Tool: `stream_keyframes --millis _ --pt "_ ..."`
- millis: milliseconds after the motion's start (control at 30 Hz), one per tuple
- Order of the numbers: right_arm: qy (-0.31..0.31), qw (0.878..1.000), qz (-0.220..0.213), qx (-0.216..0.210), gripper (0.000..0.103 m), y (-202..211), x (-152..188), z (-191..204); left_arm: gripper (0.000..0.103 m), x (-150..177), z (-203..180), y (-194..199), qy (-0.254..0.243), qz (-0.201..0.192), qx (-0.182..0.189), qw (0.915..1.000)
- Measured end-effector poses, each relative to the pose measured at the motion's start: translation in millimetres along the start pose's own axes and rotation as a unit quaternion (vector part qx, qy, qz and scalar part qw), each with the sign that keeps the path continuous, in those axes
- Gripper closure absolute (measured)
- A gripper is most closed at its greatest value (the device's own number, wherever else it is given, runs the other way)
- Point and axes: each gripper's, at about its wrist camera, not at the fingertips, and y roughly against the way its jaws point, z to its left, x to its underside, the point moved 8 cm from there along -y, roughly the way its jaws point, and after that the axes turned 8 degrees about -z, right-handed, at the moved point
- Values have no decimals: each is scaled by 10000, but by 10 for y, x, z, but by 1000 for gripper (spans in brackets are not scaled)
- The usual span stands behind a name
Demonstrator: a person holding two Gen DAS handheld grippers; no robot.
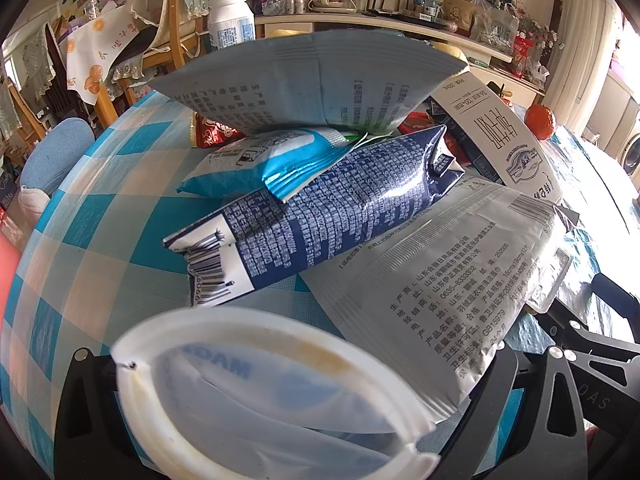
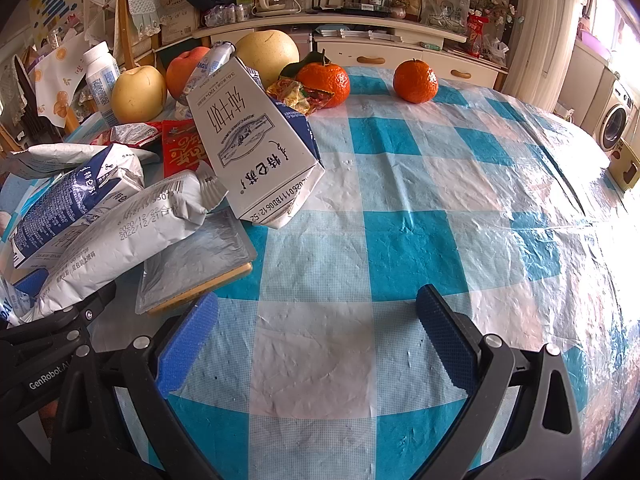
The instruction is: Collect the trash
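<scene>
Trash is heaped on your checked table (image 2: 360, 240). Your left claw (image 1: 276, 412) pinches a squashed white cup (image 1: 264, 392) flat between its fingers. Your right claw (image 2: 316, 344) hangs wide apart over bare cloth, gripping nothing. Beyond lie a white pouch (image 1: 452, 292), blue carton (image 1: 320, 204) and milk carton (image 2: 256, 148).

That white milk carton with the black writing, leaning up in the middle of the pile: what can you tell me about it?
The white milk carton is a tall, wedge-shaped paperboard pack, flattened and creased, printed with black Chinese characters, an oval emblem and a date code near its lower end. One side panel is dark blue. It leans tilted, its crumpled lower end on the blue-and-white checked tablecloth, its upper end raised toward the fruit behind. A grey wrapper lies beside its lower end. Neither gripper touches it.
</scene>
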Motion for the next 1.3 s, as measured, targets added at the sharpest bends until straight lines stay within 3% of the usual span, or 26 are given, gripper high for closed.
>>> stream_keyframes --millis 1067,1300 --pt "27 10000 2 -4 4 -3 -2 1 5 3 -1 -3 -9 -1 -18 10000" --pt "112 9998 123 -87 4 117 103 -40 5 192 -40 186 -126 35 97 9999"
